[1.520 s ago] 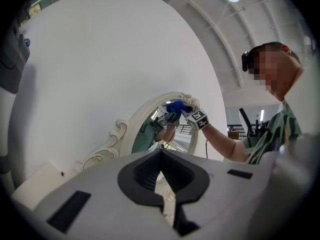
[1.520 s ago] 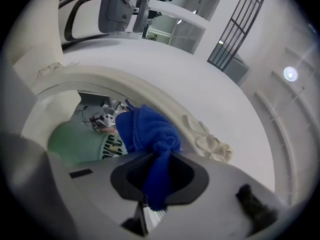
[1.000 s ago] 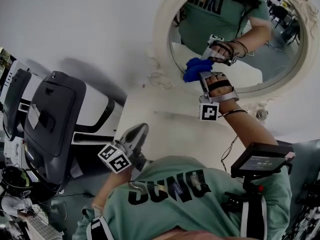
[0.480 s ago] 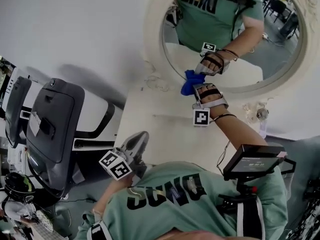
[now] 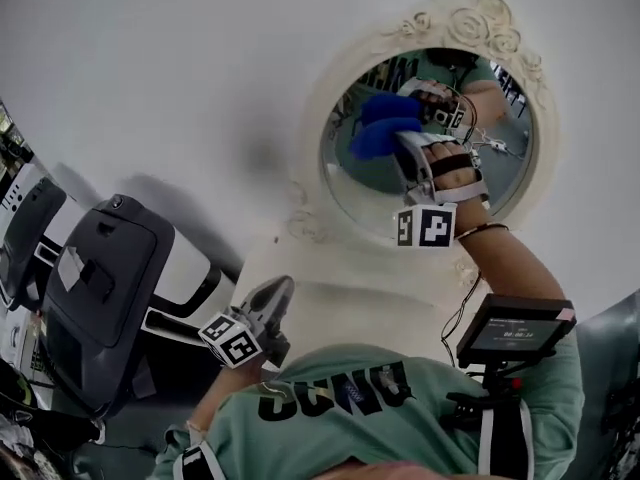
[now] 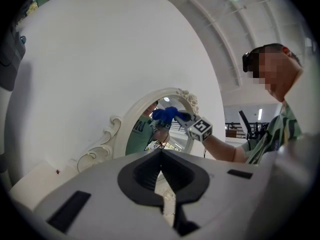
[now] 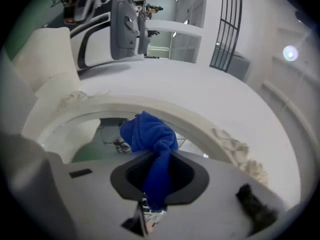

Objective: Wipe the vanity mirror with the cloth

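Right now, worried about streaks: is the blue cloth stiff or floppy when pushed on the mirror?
Probably floppy: the cloth bunches into a soft lump where the right gripper clamps it. Likely light and compressible, so it should flatten against the mirror.

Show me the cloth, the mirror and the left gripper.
cloth [image 7: 150, 133]: right gripper view, on its bunched blue wad.
mirror [image 5: 470, 23]: head view, on the frame's carved crest.
left gripper [image 6: 161, 153]: left gripper view, where its fingers meet.

The vanity mirror [image 5: 312, 158] stands at the desk's [image 5: 340, 268] back edge. The cloth [image 5: 378, 128], in the right gripper [image 5: 398, 138], lies on the glass near its upper left rim. The left gripper [image 5: 276, 290] hangs near the desk's front left corner. An exercise machine [image 5: 100, 288] stands left of the desk.
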`<state>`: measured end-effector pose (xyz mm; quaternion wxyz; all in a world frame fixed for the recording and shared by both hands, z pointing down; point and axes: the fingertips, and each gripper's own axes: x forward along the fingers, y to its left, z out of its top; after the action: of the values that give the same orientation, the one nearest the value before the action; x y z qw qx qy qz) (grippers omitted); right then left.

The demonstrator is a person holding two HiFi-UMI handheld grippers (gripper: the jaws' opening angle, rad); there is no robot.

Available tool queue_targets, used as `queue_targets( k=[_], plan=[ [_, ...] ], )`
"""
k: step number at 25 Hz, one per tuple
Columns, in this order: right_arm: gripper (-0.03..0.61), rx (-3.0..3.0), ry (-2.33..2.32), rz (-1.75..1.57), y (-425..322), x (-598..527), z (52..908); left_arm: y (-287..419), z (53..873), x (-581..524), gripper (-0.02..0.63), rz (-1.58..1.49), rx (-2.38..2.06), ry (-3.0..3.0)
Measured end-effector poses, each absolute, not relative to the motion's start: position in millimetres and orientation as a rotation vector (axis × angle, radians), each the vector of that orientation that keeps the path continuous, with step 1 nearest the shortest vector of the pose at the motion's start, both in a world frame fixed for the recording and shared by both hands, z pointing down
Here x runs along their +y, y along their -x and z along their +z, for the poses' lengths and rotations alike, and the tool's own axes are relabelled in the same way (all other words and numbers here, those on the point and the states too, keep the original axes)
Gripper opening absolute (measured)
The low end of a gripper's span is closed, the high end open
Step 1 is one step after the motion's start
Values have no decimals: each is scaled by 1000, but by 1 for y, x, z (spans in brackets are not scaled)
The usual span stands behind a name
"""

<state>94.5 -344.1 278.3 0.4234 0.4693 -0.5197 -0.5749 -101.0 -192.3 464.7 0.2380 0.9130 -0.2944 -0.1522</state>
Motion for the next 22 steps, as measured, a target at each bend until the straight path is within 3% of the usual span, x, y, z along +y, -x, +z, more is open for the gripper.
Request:
queue_targets(
  k=[5,11,17,22],
  plan=[
    [57,-1153,-1341,-1469,-111,-359,213,120,494,-203,9,-429,-810,-2529],
    [58,-1029,-1351,-1472,-131,-363,156,117,466,-201,9,-483,-809,-2526],
    [57,-995,-1357,-1498,-127,-367,167,117,467,-196,9,-475,-797,-2503],
    [57,-1040,-1258,-1482,-120,-372,238,113,470,-192,9,-427,-798,-2464]
  ],
)
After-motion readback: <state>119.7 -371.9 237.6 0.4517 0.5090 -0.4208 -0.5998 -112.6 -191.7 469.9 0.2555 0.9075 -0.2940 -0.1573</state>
